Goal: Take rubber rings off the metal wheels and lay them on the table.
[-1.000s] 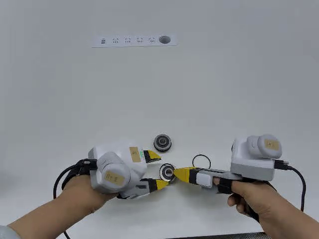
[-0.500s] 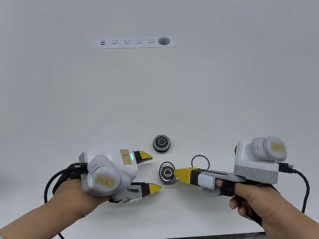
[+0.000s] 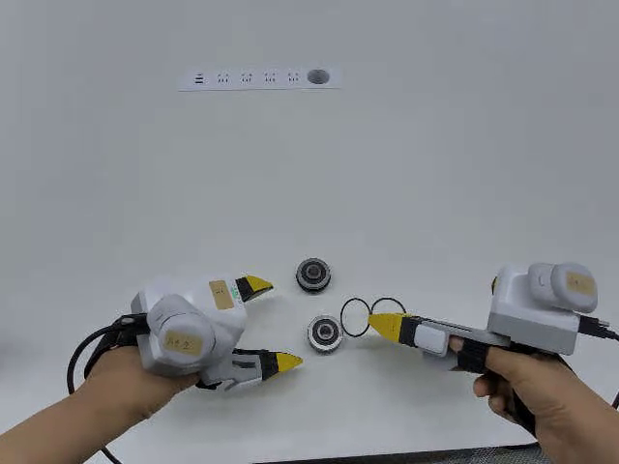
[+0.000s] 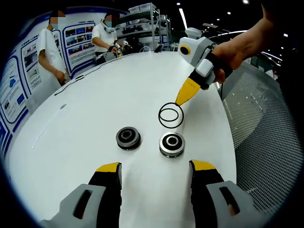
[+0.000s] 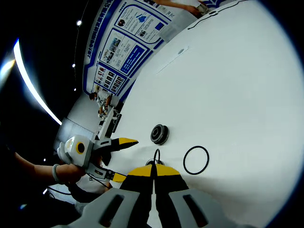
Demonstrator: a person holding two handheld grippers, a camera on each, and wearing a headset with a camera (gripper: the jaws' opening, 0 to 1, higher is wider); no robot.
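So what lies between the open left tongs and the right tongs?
Head view: past the left tongs comes the nearer metal wheel, then a rubber ring pinched by the right tongs.

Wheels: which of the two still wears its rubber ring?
The farther wheel in the head view: its rim is black all round, while the nearer wheel shows bare silver metal.

I'm looking down on a broad white surface [image 3: 435, 193] with a white power strip [image 3: 259, 78] lying across its far part. In the left gripper view I make out blue-and-white posters [image 4: 76, 40] on the wall, metal shelving [image 4: 147, 19] beyond, bright ceiling strip lights [image 4: 183, 16], and grey perforated flooring [image 4: 266, 128] beside the surface.
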